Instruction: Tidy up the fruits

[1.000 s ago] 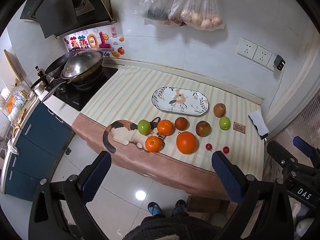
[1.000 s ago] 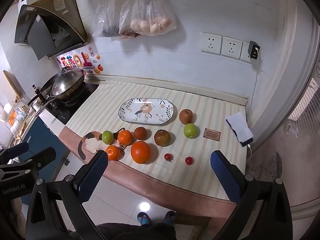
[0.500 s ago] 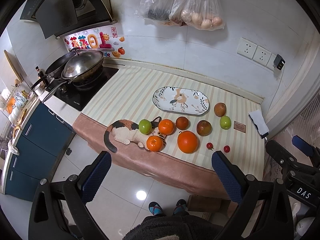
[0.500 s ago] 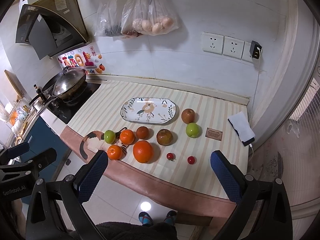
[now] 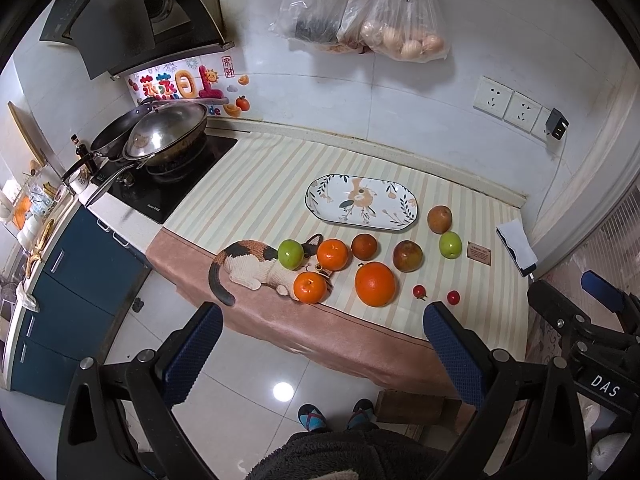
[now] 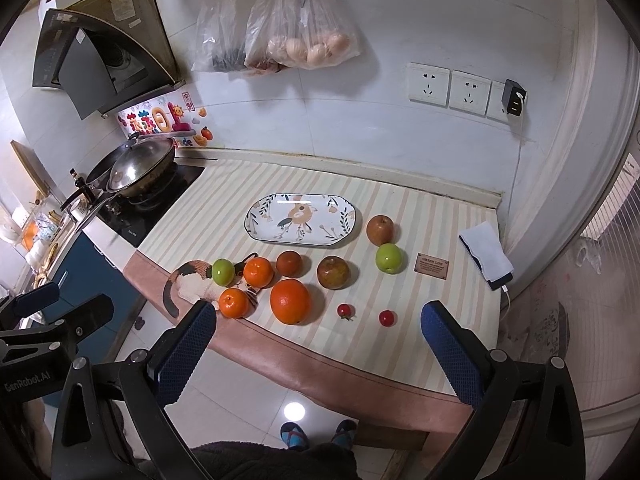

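Note:
Fruit lies on the striped counter: a big orange (image 5: 375,283) (image 6: 290,301), two small oranges (image 5: 309,287) (image 5: 332,254), two green apples (image 5: 291,253) (image 5: 450,244), several brownish fruits (image 5: 407,255) and two cherry tomatoes (image 5: 419,291) (image 5: 453,297). An empty oval floral plate (image 5: 362,204) (image 6: 301,220) sits behind them. My left gripper (image 5: 322,354) and right gripper (image 6: 318,354) are both open and empty, held back from the counter's front edge, above the floor.
A wok (image 5: 160,136) sits on the hob at the left. A folded cloth on a phone (image 6: 486,255) and a small card (image 6: 432,266) lie at the right. Bags (image 6: 300,36) hang on the wall. A cat figure (image 5: 256,266) lies under the left fruits.
Both grippers have drifted slightly; the scene shifts a little in each view. The fruit and plate have not moved, and both grippers stay open.

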`<state>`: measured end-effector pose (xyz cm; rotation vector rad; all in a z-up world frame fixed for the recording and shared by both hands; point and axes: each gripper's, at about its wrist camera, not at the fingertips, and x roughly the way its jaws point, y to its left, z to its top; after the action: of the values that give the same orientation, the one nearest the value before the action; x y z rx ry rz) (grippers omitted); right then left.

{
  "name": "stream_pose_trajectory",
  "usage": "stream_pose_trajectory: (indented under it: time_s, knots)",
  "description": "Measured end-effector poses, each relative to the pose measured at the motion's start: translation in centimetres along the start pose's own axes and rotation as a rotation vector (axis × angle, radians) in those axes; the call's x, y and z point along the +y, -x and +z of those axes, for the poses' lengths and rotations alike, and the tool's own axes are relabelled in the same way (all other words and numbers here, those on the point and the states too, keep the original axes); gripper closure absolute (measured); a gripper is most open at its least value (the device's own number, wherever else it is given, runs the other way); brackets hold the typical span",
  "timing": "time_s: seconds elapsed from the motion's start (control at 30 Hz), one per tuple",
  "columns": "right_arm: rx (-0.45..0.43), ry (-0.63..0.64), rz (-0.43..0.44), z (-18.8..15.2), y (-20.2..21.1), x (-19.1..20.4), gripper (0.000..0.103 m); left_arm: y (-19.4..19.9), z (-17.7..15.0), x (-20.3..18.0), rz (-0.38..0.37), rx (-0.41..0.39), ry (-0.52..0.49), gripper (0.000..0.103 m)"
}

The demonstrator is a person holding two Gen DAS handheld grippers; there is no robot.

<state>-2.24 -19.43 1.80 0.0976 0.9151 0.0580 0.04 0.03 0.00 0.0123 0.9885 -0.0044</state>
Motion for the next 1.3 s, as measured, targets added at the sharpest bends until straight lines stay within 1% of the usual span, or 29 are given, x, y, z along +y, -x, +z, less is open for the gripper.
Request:
stream_pose_trajectory:
  time_s: [1.3]
  knots:
    - [-0.010, 0.001, 0.008, 0.37, 0.82, 0.37, 0.000, 0.48, 0.02, -0.03, 0.010, -0.014, -0.002, 0.000]
